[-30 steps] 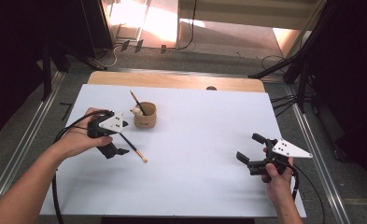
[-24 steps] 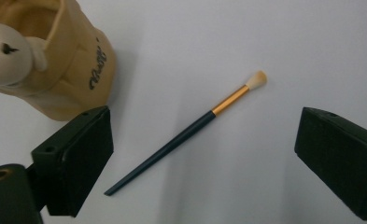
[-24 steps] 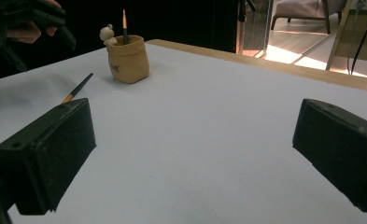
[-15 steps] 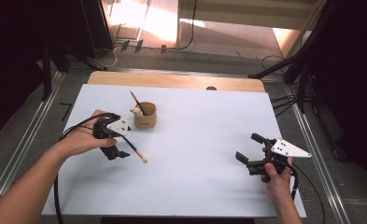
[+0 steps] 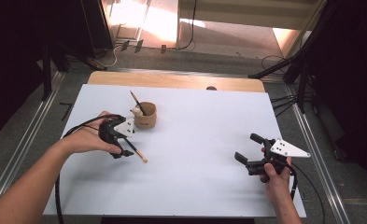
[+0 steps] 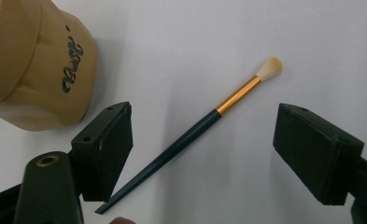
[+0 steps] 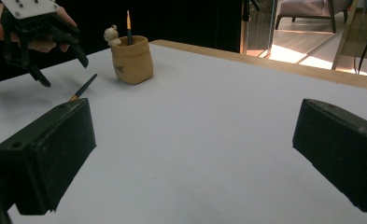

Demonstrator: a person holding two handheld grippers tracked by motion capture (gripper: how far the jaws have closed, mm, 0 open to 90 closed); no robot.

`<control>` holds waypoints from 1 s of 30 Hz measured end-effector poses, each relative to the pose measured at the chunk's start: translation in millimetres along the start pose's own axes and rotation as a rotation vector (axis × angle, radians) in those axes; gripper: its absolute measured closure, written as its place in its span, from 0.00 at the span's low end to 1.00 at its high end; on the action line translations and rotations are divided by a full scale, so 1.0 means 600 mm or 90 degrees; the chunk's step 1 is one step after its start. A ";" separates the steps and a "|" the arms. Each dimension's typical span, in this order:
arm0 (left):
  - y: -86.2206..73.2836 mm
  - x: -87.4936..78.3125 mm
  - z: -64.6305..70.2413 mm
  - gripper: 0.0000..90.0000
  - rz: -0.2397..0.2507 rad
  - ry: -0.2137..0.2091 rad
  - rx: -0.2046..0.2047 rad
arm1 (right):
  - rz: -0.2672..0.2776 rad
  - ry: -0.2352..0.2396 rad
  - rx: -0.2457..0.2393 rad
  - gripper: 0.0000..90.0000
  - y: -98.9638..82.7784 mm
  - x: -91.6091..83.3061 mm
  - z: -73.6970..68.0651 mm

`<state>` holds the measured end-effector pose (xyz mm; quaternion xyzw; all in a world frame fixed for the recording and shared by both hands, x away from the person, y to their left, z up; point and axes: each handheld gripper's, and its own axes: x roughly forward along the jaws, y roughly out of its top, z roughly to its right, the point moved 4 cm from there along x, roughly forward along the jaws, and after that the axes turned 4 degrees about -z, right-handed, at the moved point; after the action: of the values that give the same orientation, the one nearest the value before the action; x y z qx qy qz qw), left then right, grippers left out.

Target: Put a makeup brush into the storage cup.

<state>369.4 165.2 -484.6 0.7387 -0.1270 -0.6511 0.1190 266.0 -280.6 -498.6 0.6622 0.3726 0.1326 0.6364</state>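
Tan pot [image 6: 36, 70] w/ dark script lettering, reads approx. "Best".

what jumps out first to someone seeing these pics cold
The left gripper, jaws open and just closing in, hangs over a dark-handled brush lying flat on the white table. Just beyond stands a tan pot holding another brush. The right gripper waits open at the table's right.

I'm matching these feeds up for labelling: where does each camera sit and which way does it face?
High view: above the person's side, facing forward and down on the table; both forearms and grippers show.
Left gripper view: rides the left gripper, facing down at the brush.
Right gripper view: rides the right gripper, facing across the table.
All share the pot.
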 end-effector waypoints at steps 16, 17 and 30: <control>-0.004 0.018 -0.006 0.30 -0.027 -0.007 0.011 | -0.003 0.000 0.001 0.00 -0.002 0.001 0.001; -0.004 0.020 -0.006 0.30 -0.032 -0.009 0.012 | -0.004 0.000 -0.001 0.00 -0.002 0.001 0.001; 0.004 0.026 -0.011 0.28 -0.077 -0.022 0.019 | -0.006 0.001 -0.001 0.00 -0.003 0.001 0.000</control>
<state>377.9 157.6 -497.3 0.7355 -0.0936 -0.6678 0.0660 266.0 -280.6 -500.2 0.6601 0.3759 0.1301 0.6372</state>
